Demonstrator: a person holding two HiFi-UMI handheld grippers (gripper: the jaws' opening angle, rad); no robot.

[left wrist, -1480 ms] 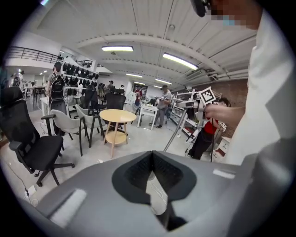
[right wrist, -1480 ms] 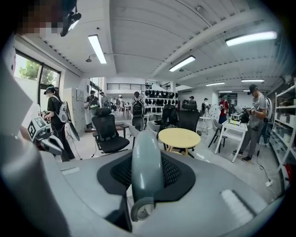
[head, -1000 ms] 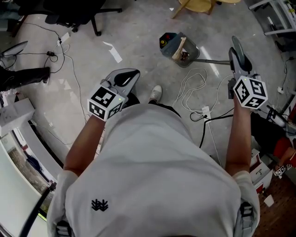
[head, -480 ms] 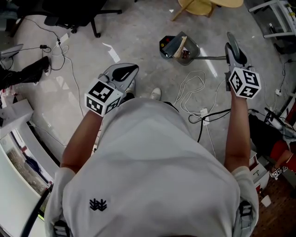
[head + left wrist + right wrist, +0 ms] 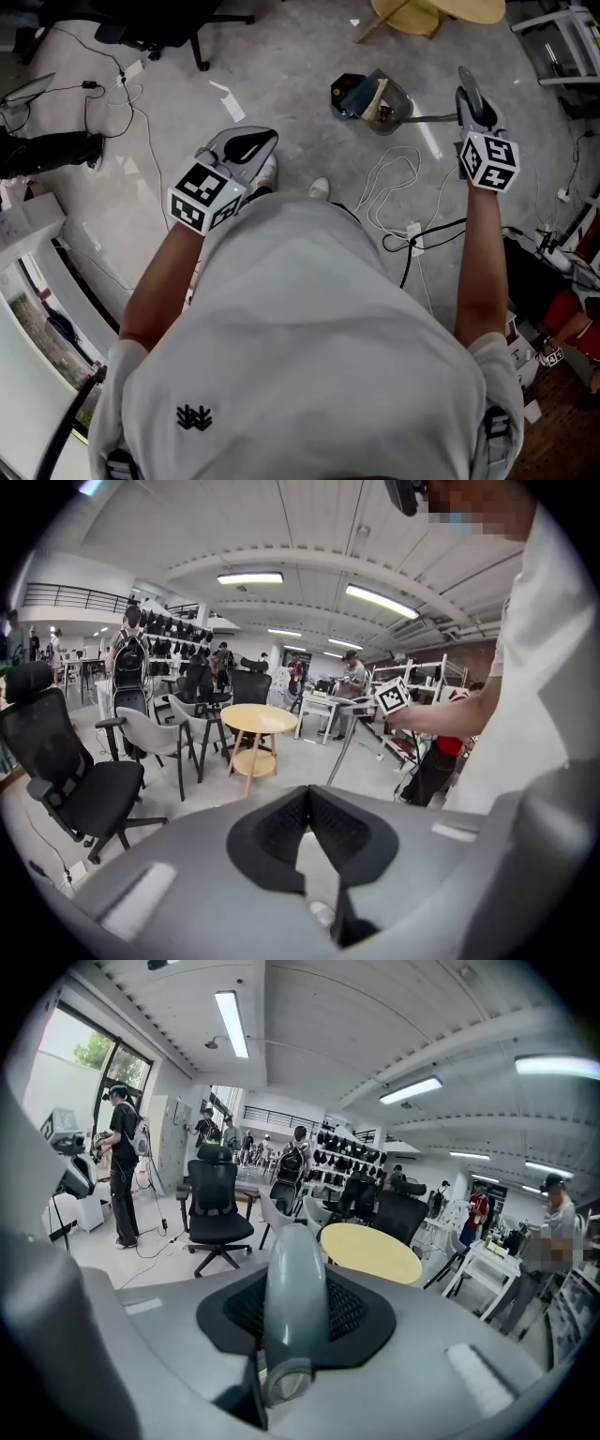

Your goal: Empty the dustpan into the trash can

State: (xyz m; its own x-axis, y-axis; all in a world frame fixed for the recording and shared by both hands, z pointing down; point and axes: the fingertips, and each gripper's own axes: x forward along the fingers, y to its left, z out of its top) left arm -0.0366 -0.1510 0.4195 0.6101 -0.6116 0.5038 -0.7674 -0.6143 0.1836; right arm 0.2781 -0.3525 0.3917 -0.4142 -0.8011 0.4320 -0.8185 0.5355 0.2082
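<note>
The right gripper's (image 5: pixel 295 1290) jaws are clamped on the rounded grey grip of the dustpan handle (image 5: pixel 292 1312), which stands up between the black pads (image 5: pixel 354 1309); in the head view this gripper (image 5: pixel 472 91) sits at the upper right, and the thin metal shaft (image 5: pixel 429 118) runs left from it to the dustpan (image 5: pixel 386 103) at the upper middle, with scraps inside; the left gripper's (image 5: pixel 307 803) jaws are pressed together on nothing, at the frame's left centre (image 5: pixel 251 148); a white cable (image 5: pixel 394 173) loops on the floor just below the dustpan; a shoe (image 5: pixel 320 187) shows at centre.
</note>
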